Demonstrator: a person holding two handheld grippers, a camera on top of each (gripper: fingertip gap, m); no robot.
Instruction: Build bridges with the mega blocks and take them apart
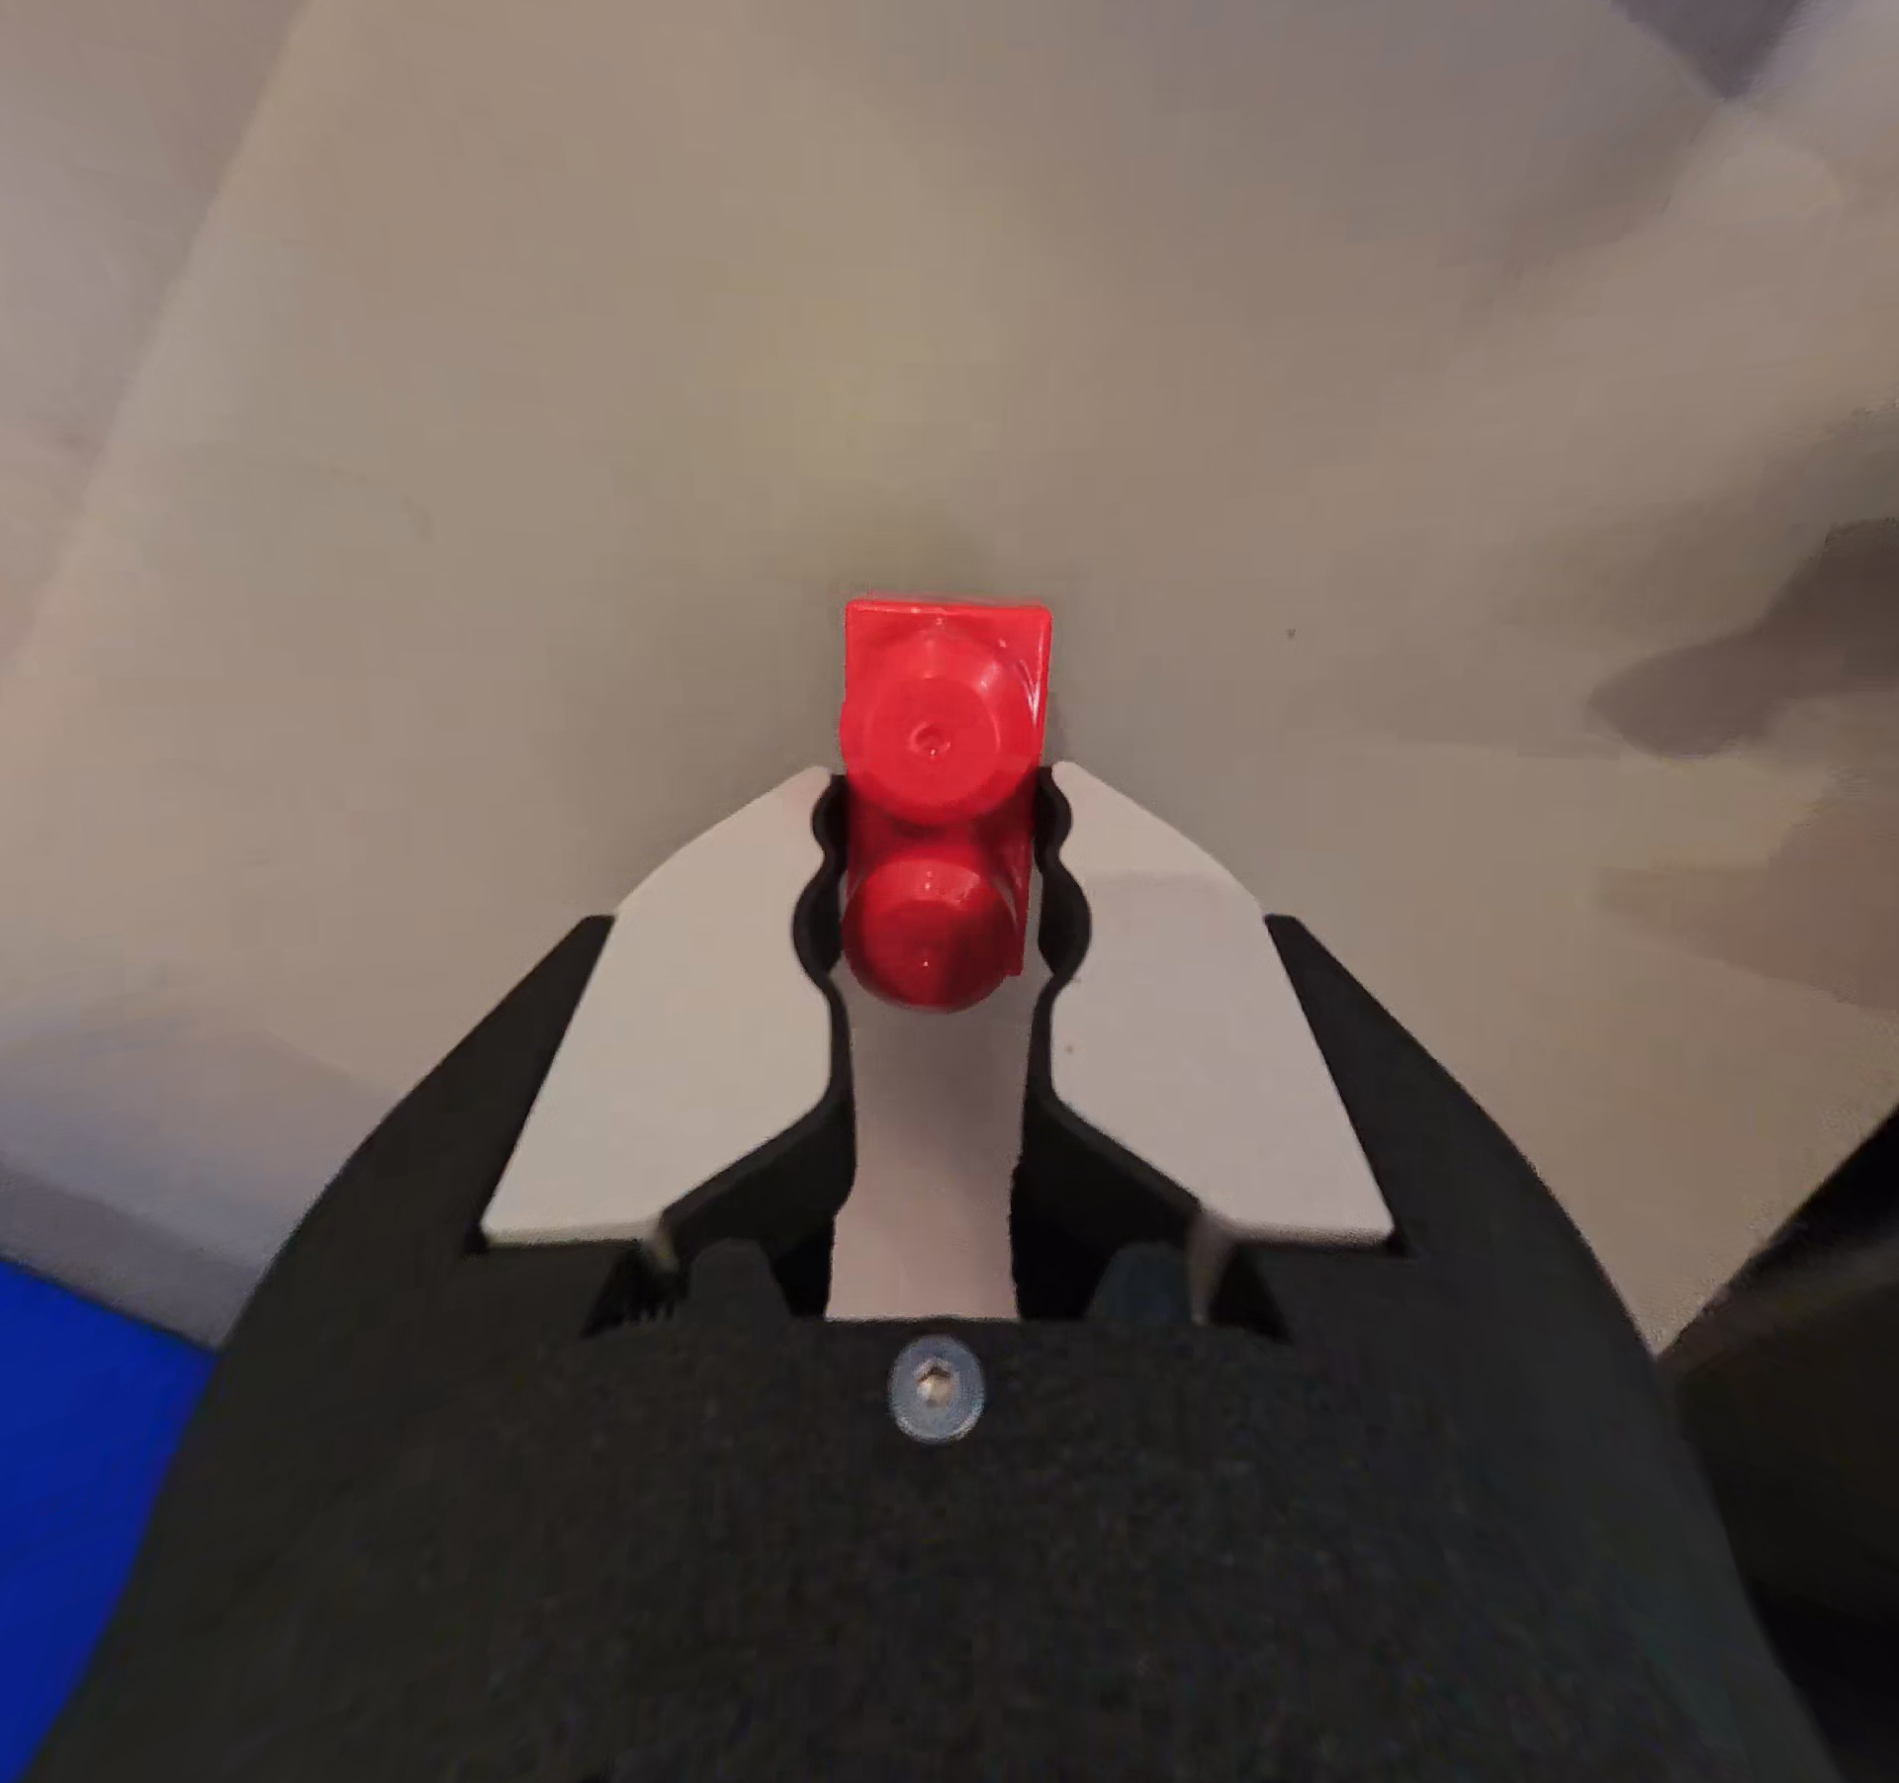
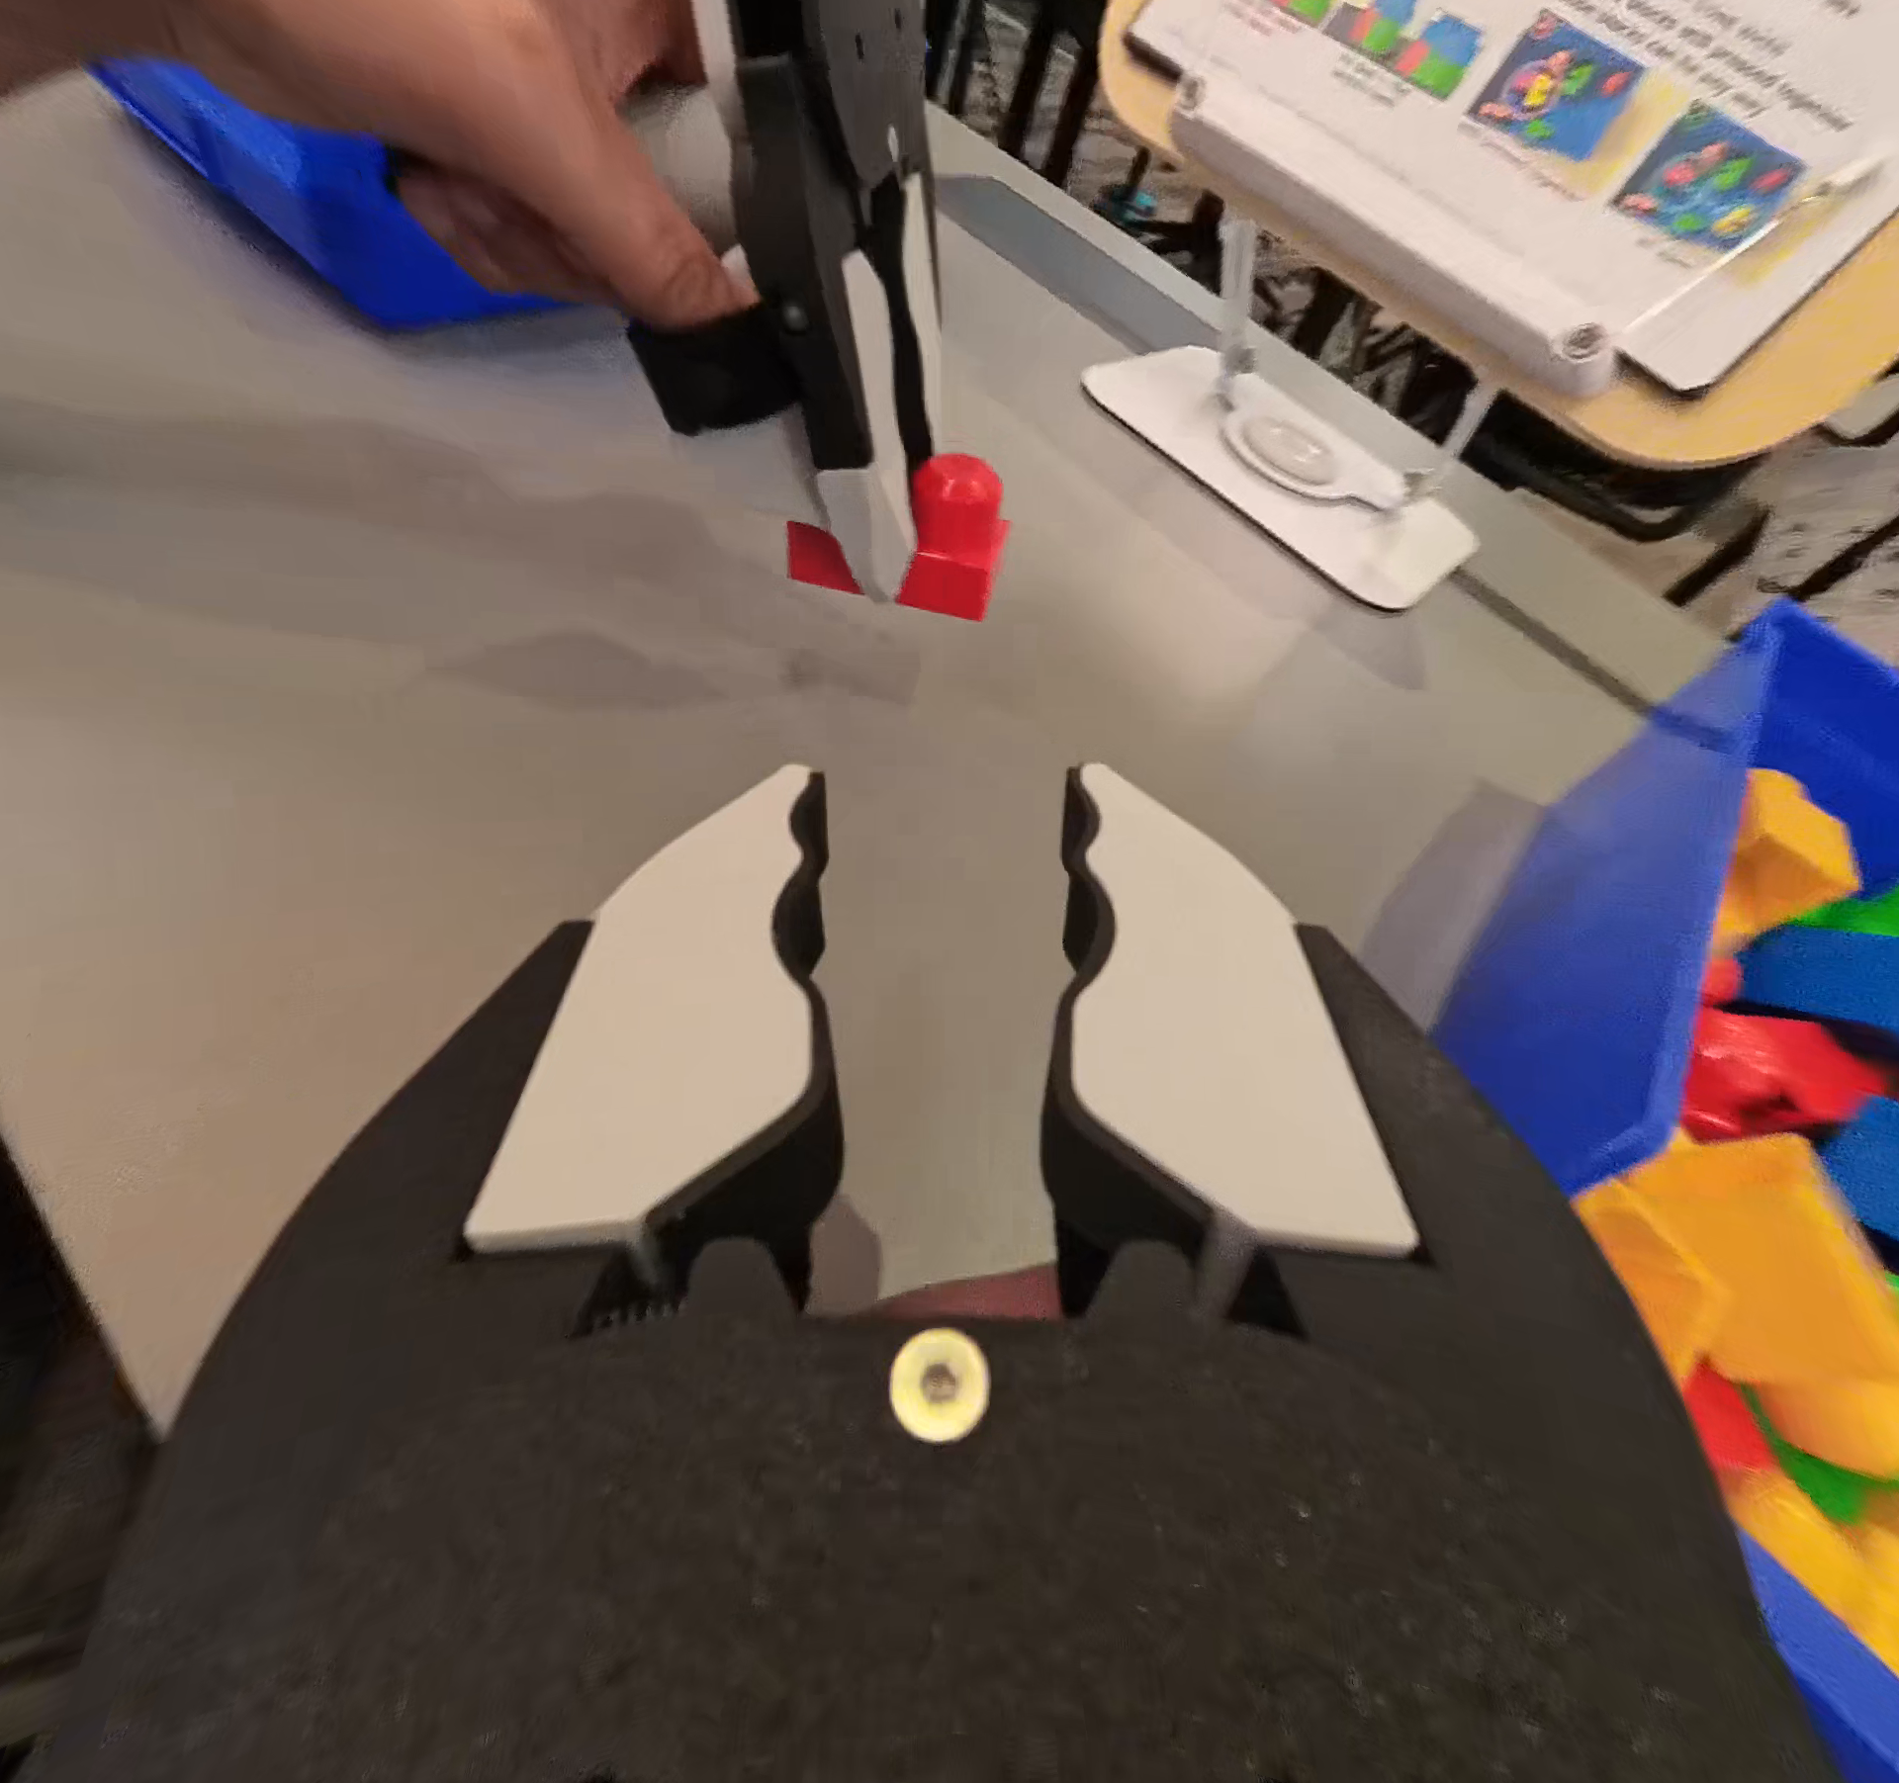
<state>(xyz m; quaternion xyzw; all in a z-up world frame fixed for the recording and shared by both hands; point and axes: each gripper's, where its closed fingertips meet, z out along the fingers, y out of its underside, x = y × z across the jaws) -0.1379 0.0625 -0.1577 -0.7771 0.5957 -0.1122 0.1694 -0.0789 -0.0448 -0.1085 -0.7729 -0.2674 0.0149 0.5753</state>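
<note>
The left gripper (image 1: 937,871) is clamped on a red block (image 1: 935,788) with two studs, gripping its long sides. The block's long axis runs forward along the fingers, and its studs face up toward the camera. In the right wrist view, the block (image 2: 951,552) sits low over the middle of the grey table (image 2: 308,758), well away from its edges; whether it touches cannot be told. The right gripper (image 2: 943,809) is spread apart and empty. A blue bin (image 2: 1603,963) of mixed blocks stands at the table's right edge.

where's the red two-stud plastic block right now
The red two-stud plastic block sits clamped in the left gripper over the grey table, left of the white stand.
</note>
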